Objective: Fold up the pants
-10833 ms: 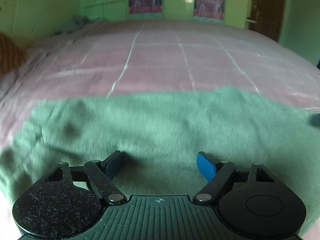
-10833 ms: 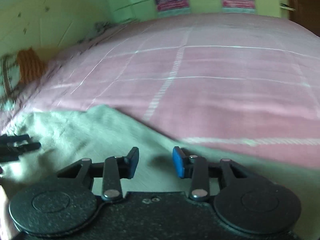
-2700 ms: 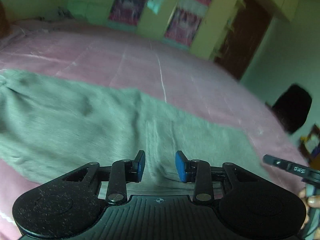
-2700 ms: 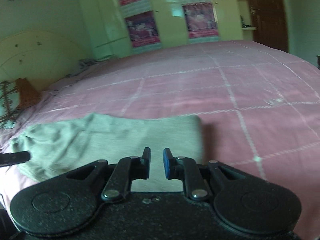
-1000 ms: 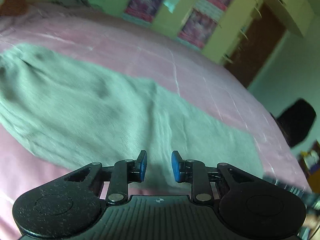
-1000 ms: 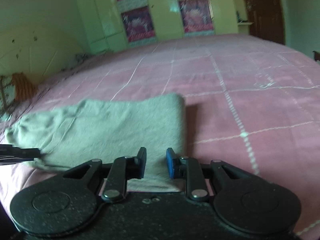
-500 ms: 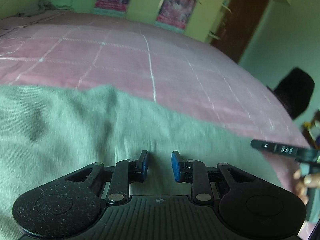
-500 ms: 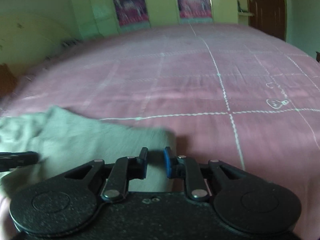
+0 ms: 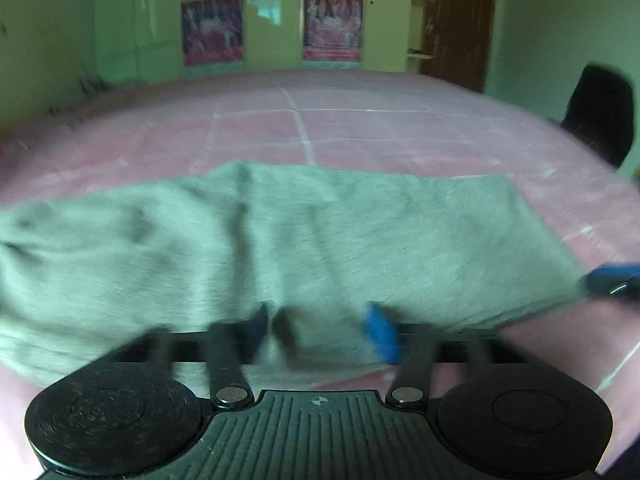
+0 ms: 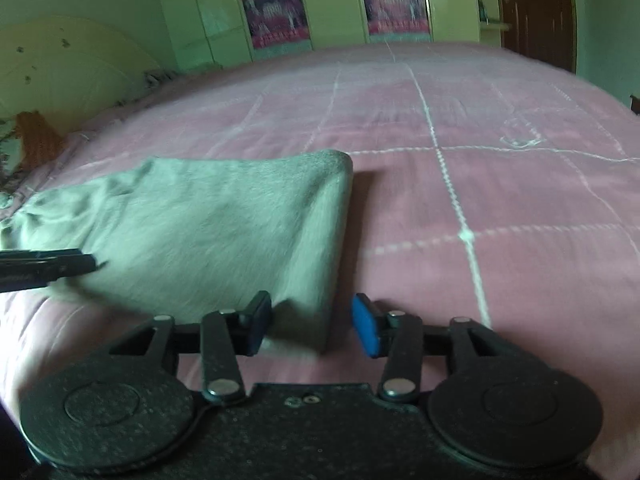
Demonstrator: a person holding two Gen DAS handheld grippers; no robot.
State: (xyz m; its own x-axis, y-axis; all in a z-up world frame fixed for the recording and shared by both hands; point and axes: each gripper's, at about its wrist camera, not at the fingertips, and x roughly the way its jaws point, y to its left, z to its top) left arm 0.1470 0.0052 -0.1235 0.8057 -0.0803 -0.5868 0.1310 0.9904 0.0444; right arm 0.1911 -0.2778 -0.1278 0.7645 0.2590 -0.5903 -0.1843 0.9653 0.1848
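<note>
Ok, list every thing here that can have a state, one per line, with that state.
pants: folded over, lying flat on the bed, rounded fold edge on the right, held by neither tool.
left tool: open, fingers spread over the near edge of the pants, blurred.
right tool: open, straddling the near right corner of the pants.
bedspread: spread smooth under the pants.
door: cannot tell whether open or shut.

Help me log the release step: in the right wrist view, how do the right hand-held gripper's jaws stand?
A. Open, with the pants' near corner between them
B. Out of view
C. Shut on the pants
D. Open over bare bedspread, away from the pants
A: the right hand-held gripper shows its blue pads spread apart, and the near corner of the grey pants lies between them, ungripped.
</note>
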